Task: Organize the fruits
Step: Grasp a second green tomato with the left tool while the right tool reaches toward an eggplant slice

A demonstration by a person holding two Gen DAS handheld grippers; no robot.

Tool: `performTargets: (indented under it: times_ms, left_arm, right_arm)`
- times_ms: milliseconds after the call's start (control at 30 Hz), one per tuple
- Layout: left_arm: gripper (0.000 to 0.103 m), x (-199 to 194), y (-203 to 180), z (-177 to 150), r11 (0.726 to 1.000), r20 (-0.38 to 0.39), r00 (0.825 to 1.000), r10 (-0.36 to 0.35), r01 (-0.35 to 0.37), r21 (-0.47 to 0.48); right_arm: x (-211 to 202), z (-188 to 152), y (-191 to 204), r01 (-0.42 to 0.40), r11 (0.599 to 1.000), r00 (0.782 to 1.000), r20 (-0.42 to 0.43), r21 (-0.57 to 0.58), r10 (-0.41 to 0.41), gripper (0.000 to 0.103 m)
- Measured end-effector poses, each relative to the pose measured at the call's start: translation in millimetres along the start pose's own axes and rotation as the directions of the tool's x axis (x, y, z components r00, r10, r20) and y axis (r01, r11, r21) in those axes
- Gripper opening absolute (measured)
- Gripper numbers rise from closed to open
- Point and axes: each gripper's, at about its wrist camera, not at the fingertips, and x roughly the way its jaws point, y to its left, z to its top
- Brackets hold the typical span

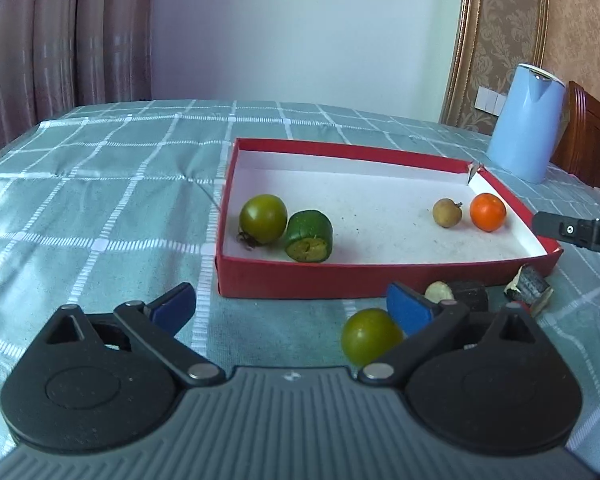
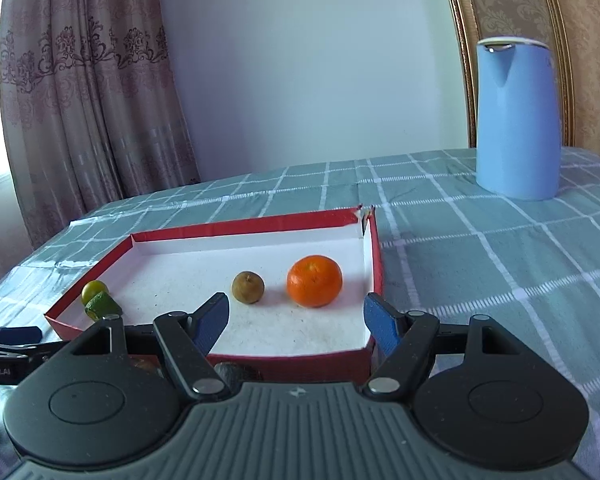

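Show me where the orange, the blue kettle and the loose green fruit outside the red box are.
orange (image 2: 314, 281), right wrist view, middle of its peel.
blue kettle (image 2: 516, 120), right wrist view, middle of its body.
loose green fruit (image 1: 366, 334), left wrist view, its rounded front.

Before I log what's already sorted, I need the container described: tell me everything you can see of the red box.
The red box is a shallow open tray that looks like cardboard, red outside, white and slightly speckled inside, torn at one far corner. It lies flat on the green checked tablecloth. Inside: a green tomato touching a cut green fruit at one end, a small brown fruit and an orange at the other.
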Motion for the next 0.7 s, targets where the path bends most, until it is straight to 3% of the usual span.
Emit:
performTargets:
  times_ms: [200, 300, 367, 533, 700]
  left_arm:
    - [0.103, -1, -6, 0, 0.999, -0.001, 1.000, -0.021, 0.021, 0.040]
    - [0.103, 0, -6, 0, 0.997, -0.022, 0.997, -0.072, 0.072, 0.031]
    - [0.103, -2, -8, -1, 0.997, -0.011, 0.998, -0.059, 0.060, 0.042]
    - [0.103, 13, -11, 0, 0.998, -0.095, 0.995, -0.021, 0.026, 0.050]
    - [0.103, 16, -20, -4, 0.994, -0.108, 0.994, 0.020, -0.009, 0.106]
  right_arm:
    - [-4, -2, 0, 0.008, 1.000, 1.000, 0.006, -0.001, -0.008, 0.074]
    - [-4, -3, 1, 0.009, 1.000, 1.000, 0.007, -0.011, -0.009, 0.074]
    - [-5, -3, 2, 0.008, 1.000, 1.000, 0.011, -0.014, -0.008, 0.074]
    - [-5, -3, 4, 0.013, 1.000, 1.000, 0.016, -0.026, -0.013, 0.074]
    - [-5, -4, 5, 0.017, 0.999, 1.000, 0.012, -0.033, -0.017, 0.074]
